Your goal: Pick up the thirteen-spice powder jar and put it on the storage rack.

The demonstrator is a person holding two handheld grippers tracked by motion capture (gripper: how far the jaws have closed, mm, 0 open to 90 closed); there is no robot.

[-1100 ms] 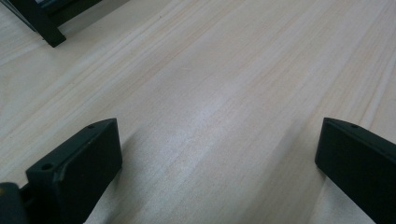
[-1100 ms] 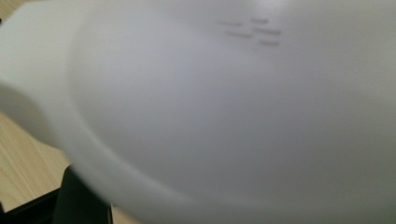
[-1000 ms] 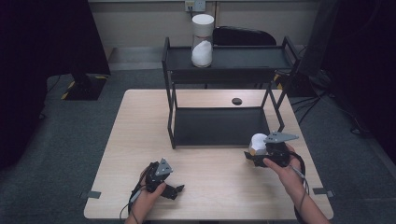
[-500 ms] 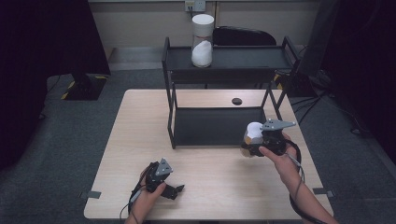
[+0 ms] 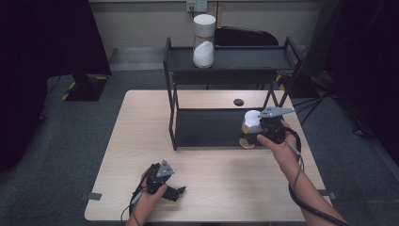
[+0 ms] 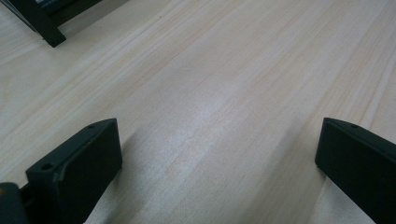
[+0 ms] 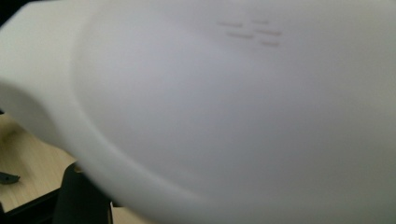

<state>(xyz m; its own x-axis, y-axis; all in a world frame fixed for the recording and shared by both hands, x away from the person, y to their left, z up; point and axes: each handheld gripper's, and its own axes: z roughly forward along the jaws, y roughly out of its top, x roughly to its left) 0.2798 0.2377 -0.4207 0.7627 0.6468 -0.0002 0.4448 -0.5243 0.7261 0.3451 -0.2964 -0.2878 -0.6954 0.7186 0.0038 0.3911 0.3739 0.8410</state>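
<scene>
My right gripper (image 5: pixel 249 133) is shut on a white rounded container (image 5: pixel 252 118) and holds it off the table at the right front of the black rack's lower shelf (image 5: pixel 207 127). In the right gripper view the white container (image 7: pixel 233 107) sits very close and blurred, hiding most of the jaws. My left gripper (image 5: pixel 175 192) rests low on the wooden table (image 5: pixel 141 122) near its front edge. It is open with only bare wood between its jaws, as the left gripper (image 6: pixel 219 158) view shows. On the rack's top shelf (image 5: pixel 244 60) stands a clear jar (image 5: pixel 203 42) with a white lid and white contents.
A small black disc (image 5: pixel 238 101) lies on the table behind the rack's lower shelf. The rack's black posts (image 5: pixel 172 108) stand at its left front. A dark chair (image 5: pixel 244 36) is behind the rack. A rack foot (image 6: pixel 44 25) lies ahead of the left gripper.
My right gripper has risen and moved toward the rack with the white container in it. The left gripper has stayed in place.
</scene>
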